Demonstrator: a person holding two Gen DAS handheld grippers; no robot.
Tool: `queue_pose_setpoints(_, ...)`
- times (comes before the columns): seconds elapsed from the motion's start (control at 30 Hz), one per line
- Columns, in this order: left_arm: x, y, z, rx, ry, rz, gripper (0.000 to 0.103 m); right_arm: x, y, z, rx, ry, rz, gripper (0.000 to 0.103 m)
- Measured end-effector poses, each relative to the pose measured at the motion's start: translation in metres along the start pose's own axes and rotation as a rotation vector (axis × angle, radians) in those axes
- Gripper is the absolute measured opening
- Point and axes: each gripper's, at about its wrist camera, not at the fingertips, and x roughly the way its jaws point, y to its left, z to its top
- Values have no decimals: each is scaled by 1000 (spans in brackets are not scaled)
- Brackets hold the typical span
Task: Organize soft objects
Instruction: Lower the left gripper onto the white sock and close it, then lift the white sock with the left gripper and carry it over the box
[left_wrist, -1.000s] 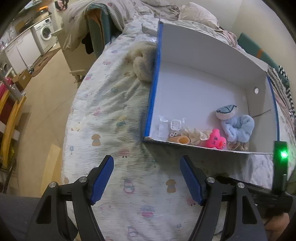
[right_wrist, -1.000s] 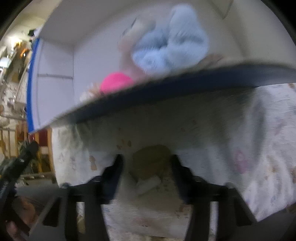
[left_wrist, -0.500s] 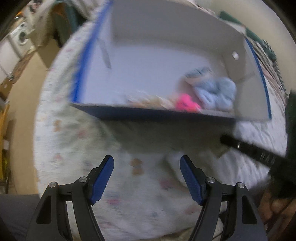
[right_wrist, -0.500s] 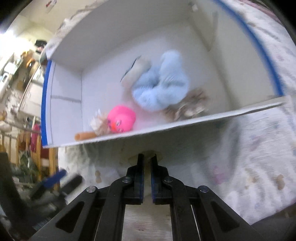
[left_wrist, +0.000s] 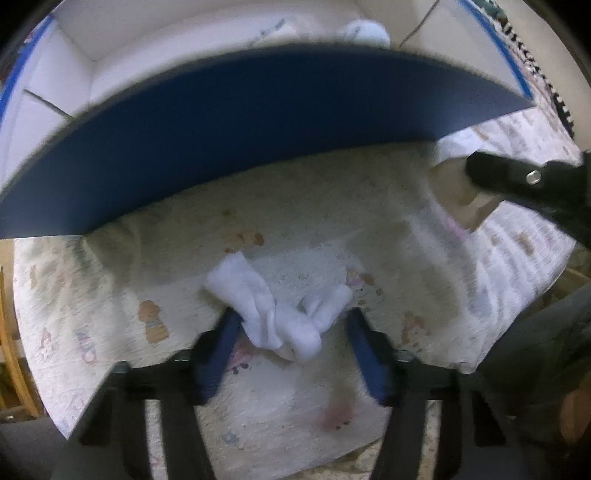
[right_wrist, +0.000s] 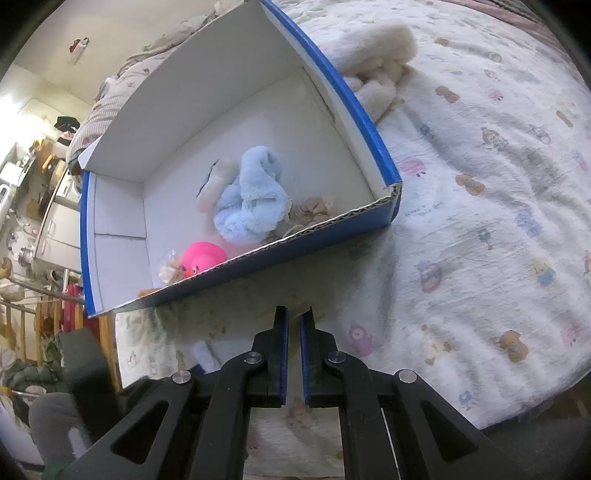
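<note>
A white sock (left_wrist: 275, 314) lies crumpled on the patterned bedsheet (left_wrist: 122, 325), between the open blue pads of my left gripper (left_wrist: 290, 332). The blue cardboard box (left_wrist: 258, 122) stands just beyond it. In the right wrist view the box (right_wrist: 369, 122) holds a light blue fluffy scrunchie (right_wrist: 251, 201), a pink rubber duck (right_wrist: 203, 256) and small beige items. My right gripper (right_wrist: 293, 317) is shut, with a thin tan sliver showing at its tips; I cannot tell what it is. It is in front of the box's near wall.
A cream fluffy cloth (right_wrist: 376, 70) lies against the box's right side. The bed edge drops off to the left, with furniture and a wooden rail (right_wrist: 107, 347) beyond. My right gripper's arm (left_wrist: 517, 181) shows at the right of the left wrist view.
My left gripper has dropped low and close to the box front, and now frames the white sock. My right gripper shut on a beige object a second ago, then rose and pulled back.
</note>
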Motion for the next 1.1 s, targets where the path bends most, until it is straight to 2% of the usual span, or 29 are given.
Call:
queue_pose_setpoints(0.03, 5, -1, 1, 7, 11, 5, 37, 1, 1, 0, 1, 0, 1, 8)
queue_pose_setpoints(0.07, 9, -2, 2, 11, 24, 3, 30, 2, 2, 0, 0, 1, 2, 8)
queue_pose_setpoints(0.2, 12, 2, 8, 8, 11, -26, 25, 4, 3, 1, -12, 12, 12, 8)
queue_pose_setpoints(0.3, 9, 8, 12, 4, 3, -36, 25, 7, 9, 1, -20, 16, 16, 8)
queue_pose_setpoints(0.47, 0, 24, 16, -36, -34, 11, 25, 10, 19, 0, -27, 20, 32, 8)
queue_pose_setpoints(0.63, -2, 45, 20, -100, -45, 50, 25, 21, 45, -2, -79, 42, 52, 8)
queue_pose_setpoints(0.73, -5, 56, 16, -129, -48, 48, 25, 28, 57, -2, -109, 59, 58, 8)
queue_pose_setpoints(1.1, -19, 116, 0, -211, -81, 79, 25, 27, 59, -4, -121, 55, 61, 8)
